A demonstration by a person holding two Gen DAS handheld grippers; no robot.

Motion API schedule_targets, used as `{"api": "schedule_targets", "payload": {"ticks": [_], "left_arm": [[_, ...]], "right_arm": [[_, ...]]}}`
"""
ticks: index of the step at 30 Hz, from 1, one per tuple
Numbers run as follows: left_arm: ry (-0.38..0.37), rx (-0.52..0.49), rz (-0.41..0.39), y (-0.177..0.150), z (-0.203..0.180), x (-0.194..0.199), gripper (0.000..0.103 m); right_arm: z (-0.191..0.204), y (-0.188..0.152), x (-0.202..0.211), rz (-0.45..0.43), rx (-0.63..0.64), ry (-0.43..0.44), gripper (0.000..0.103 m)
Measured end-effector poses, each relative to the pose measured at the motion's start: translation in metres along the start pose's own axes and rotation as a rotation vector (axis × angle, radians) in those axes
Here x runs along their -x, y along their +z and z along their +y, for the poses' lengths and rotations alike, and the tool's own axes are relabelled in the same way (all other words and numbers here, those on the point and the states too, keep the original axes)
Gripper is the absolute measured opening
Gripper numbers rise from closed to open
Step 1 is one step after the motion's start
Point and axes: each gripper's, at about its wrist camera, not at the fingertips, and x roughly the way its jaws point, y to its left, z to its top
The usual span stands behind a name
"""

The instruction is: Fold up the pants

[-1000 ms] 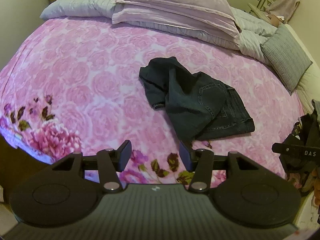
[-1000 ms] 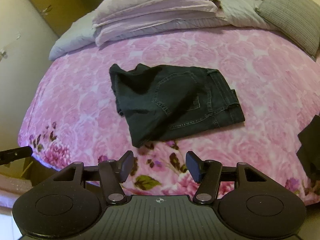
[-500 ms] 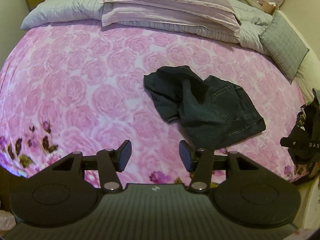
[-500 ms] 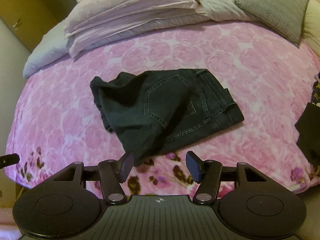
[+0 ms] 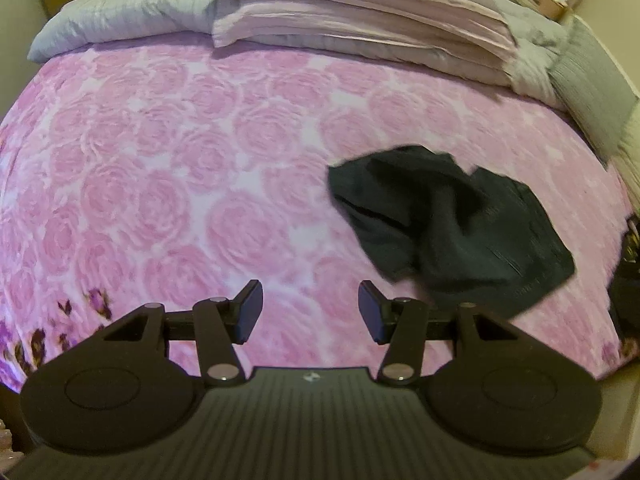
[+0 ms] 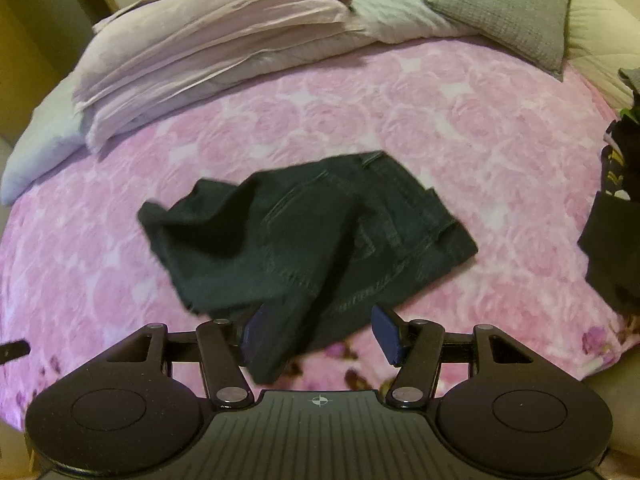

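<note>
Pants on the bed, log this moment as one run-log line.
stage: approach | pants: crumpled heap on pink bedspread, unfolded | left tongs: open, empty, left of heap | right tongs: open, at heap's near edge

The bed [image 6: 460,128] carries a pink rose-print cover. Dark pants [image 6: 312,240] lie crumpled near its front edge. Stacked pillows [image 6: 208,40] and a grey cushion [image 6: 508,12] rest at its head.

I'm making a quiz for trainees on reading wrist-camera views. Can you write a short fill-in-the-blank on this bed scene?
1. The crumpled dark jeans lie on a bedspread printed with pink ____.
2. Both the left hand-held gripper and the right hand-held gripper have their jaws ____.
3. The grey cushion lies near the ____ of the bed.

Missing words: roses; open; head
</note>
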Motion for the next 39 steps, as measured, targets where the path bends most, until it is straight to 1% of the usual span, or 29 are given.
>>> {"api": "schedule_targets", "payload": {"ticks": [4,7,9,10,11,13,15,17,20,22,25,26,27,28,29,31,34,36,39], "left_arm": [[0.024,0.072,-0.005,0.022,0.022,-0.031,0.049],[0.035,0.118,-0.003,0.038,0.033,-0.055,0.051],[0.042,0.142,0.005,0.05,0.039,-0.074,0.052],[0.043,0.151,0.01,0.056,0.04,-0.084,0.053],[0.045,0.158,0.012,0.062,0.041,-0.092,0.054],[0.047,0.169,0.016,0.071,0.041,-0.109,0.057],[0.049,0.176,0.023,0.083,0.043,-0.127,0.057],[0.054,0.177,0.034,0.092,0.042,-0.144,0.061],[0.056,0.169,0.055,0.105,0.041,-0.171,0.062],[0.053,0.171,0.075,0.112,0.04,-0.188,0.062],[0.04,0.175,0.11,0.117,0.038,-0.213,0.062],[0.033,0.177,0.123,0.117,0.038,-0.22,0.062],[0.022,0.183,0.138,0.117,0.038,-0.228,0.062],[0.008,0.189,0.15,0.117,0.038,-0.235,0.062],[-0.005,0.191,0.159,0.117,0.037,-0.24,0.062],[-0.023,0.196,0.179,0.114,0.036,-0.248,0.061],[-0.06,0.203,0.208,0.113,0.033,-0.258,0.06],[-0.095,0.211,0.218,0.118,0.03,-0.263,0.061],[-0.133,0.209,0.227,0.133,0.021,-0.279,0.063]], "right_arm": [[-0.006,0.045,-0.037,0.013,-0.04,0.012,0.055],[-0.011,0.081,-0.077,0.055,-0.08,0.03,0.056],[-0.013,0.104,-0.108,0.097,-0.113,0.036,0.061],[-0.012,0.115,-0.123,0.116,-0.131,0.029,0.07],[-0.011,0.127,-0.138,0.129,-0.144,0.015,0.074],[-0.009,0.149,-0.169,0.158,-0.155,0.01,0.077],[-0.006,0.169,-0.198,0.185,-0.176,-0.03,0.079],[-0.003,0.184,-0.224,0.204,-0.183,-0.048,0.081],[0.003,0.2,-0.269,0.257,-0.186,-0.119,0.082],[0.001,0.203,-0.297,0.3,-0.203,-0.159,0.082],[-0.009,0.197,-0.333,0.37,-0.24,-0.237,0.082],[-0.014,0.192,-0.341,0.393,-0.248,-0.254,0.079],[-0.021,0.187,-0.346,0.405,-0.262,-0.264,0.072],[-0.03,0.18,-0.347,0.408,-0.292,-0.248,0.036],[-0.042,0.172,-0.343,0.407,-0.331,-0.229,0.004],[-0.069,0.156,-0.319,0.344,-0.409,-0.136,0.002],[-0.117,0.127,-0.259,0.229,-0.485,-0.083,0.0],[-0.147,0.106,-0.211,0.179,-0.518,-0.096,0.0],[-0.186,0.067,-0.155,0.178,-0.592,-0.115,0.0]]}}
